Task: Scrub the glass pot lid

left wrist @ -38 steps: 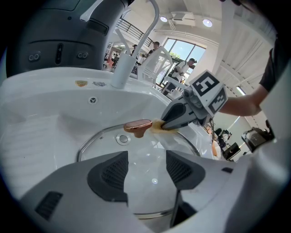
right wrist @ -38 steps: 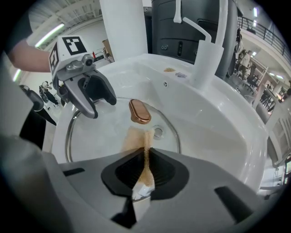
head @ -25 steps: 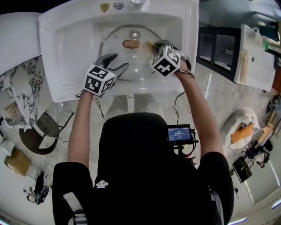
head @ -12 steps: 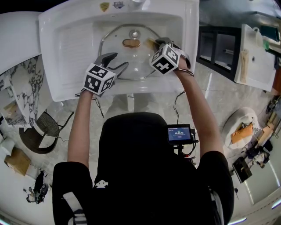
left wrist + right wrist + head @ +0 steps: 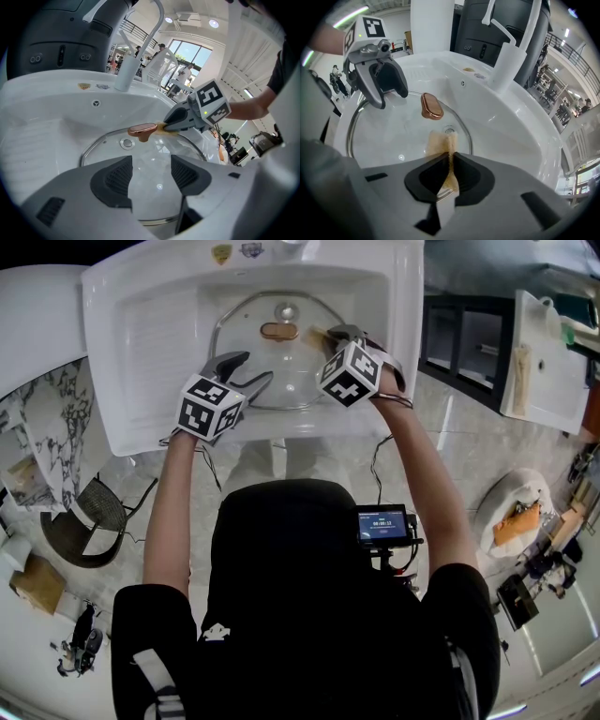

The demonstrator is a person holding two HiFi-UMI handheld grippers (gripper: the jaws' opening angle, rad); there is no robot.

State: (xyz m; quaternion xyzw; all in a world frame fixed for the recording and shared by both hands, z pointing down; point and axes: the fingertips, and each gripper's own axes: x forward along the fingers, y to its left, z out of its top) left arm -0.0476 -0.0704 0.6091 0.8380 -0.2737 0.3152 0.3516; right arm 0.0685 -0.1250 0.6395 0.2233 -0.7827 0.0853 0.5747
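While the glass pot lid lies flat in the white sink, knob up, only part of its rim shows. In the head view the near-left arc sits under the left claw, and the right arc under the right claw. Left claw: jaws wide apart, nothing but glass showing between them, over the lid's near-left edge; contact with the lid can't be made out. Right claw: clamped on a tan sponge, tip just right of the knob. Most of the sponge is buried between the jaws, with only a frayed end sticking out onto the glass. Small round metal fitting just beyond the knob: lid vent or drain seen through the glass, can't tell. Faucet stands at the far edge of the sink, its top cut off in the right gripper view. Near side of the sink's front is covered by the person's arms and head in the head view.
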